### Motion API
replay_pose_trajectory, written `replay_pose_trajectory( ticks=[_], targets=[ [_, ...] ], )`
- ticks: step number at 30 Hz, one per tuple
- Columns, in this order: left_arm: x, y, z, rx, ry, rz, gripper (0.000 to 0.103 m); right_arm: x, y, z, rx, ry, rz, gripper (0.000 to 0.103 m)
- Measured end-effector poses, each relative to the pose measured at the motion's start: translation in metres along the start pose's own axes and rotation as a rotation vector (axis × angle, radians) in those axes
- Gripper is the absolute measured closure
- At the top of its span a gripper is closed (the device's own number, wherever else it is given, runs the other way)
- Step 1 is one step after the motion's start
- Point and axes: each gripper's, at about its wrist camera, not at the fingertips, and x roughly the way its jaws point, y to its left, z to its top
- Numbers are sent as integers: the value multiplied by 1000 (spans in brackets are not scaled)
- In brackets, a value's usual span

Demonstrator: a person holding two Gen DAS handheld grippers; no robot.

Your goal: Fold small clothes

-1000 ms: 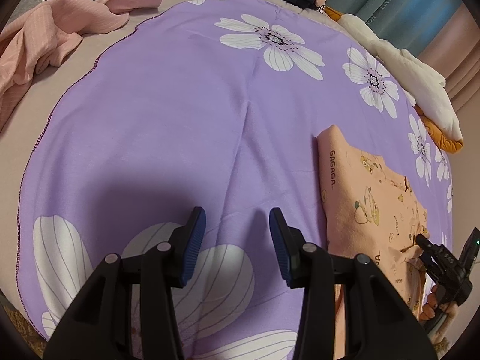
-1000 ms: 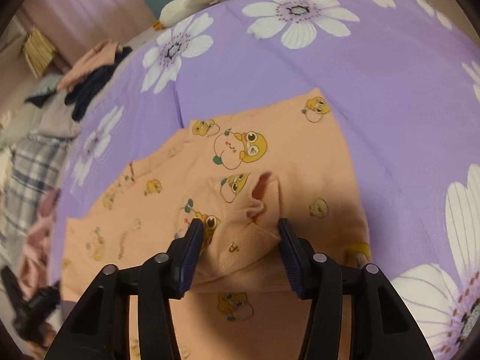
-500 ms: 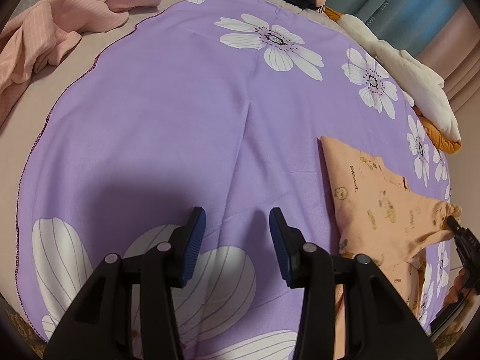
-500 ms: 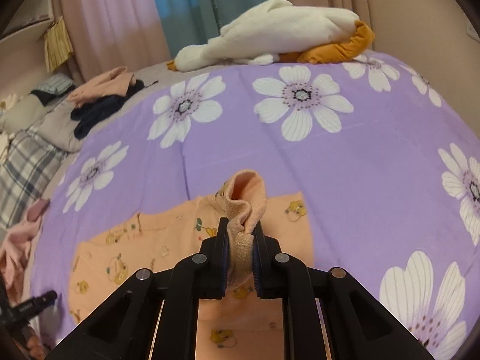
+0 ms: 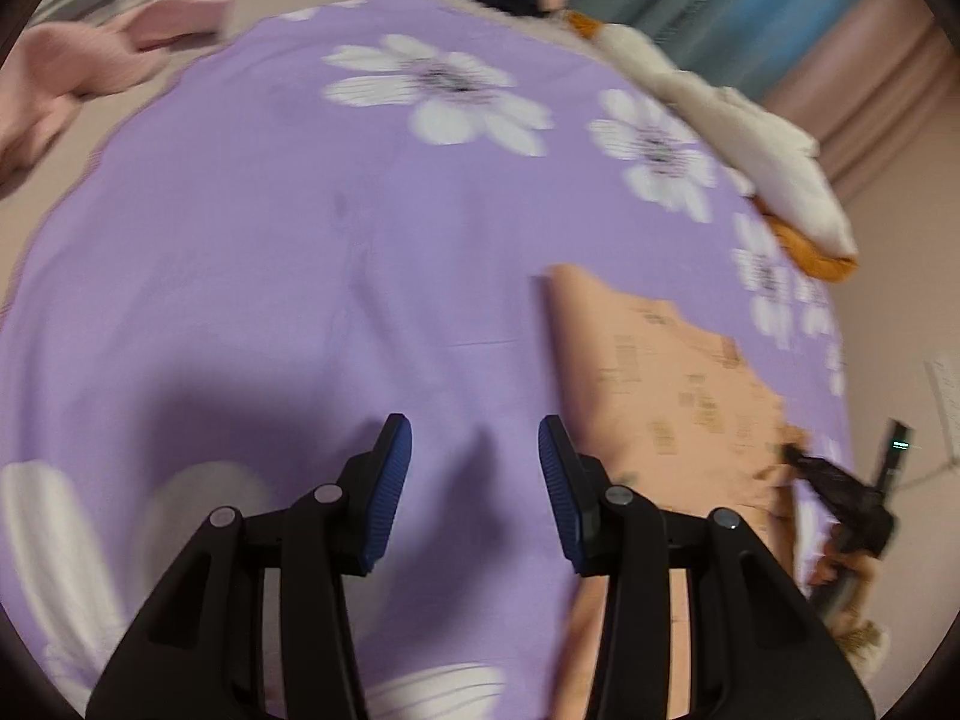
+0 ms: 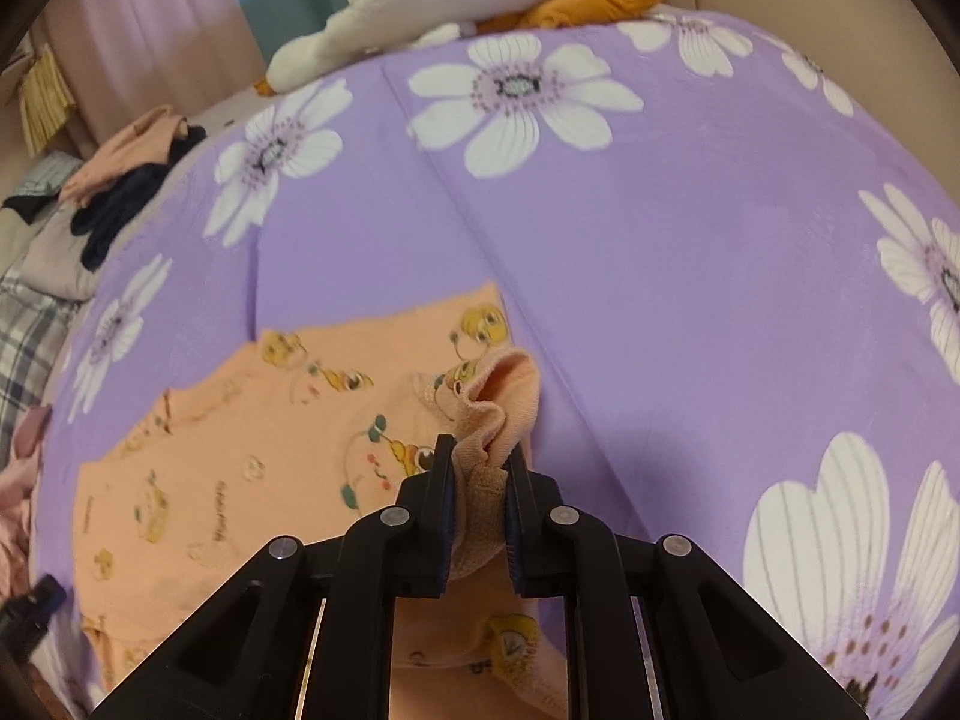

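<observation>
Peach garment [image 6: 252,456] lying flat leftward, cuff bunched upward in right gripper [image 6: 478,468] jaws

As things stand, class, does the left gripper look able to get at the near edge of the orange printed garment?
Probably yes. The left gripper hangs open over bare purple sheet, and the orange garment lies just beside it with nothing between. The right gripper pinches the far cuff, clear of that path.

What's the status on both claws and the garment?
Right claw shut on bunched edge of orange cartoon-print cotton garment, lifted off purple flowered sheet. Left claw open, nothing between its pads. Nothing in the way.
</observation>
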Motion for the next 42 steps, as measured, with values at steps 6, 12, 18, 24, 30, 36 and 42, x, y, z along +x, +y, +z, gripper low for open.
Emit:
replay_pose_trajectory(
  ticks=[6,12,18,24,30,36,42],
  targets=[
    [24,-36,0,72,49,-170,60,-3,-6,-3,24,-14,19,89],
    [54,-49,-8,118,123,-105,60,-9,-8,1,-12,-40,-7,89],
    [63,-47,-11,137,126,-81,60,7,-21,-5,35,4,19,89],
    [65,-47,-13,159,120,-67,60,1,-22,-8,34,15,29,82],
    [66,-41,-10,125,132,-101,59,-10,-29,-17,44,15,-14,69],
    [63,-39,-10,95,139,-125,59,-20,-38,-27,51,15,-56,60],
    [41,-41,-24,85,137,-91,58,-29,-42,-34,77,12,-45,59]
  ],
)
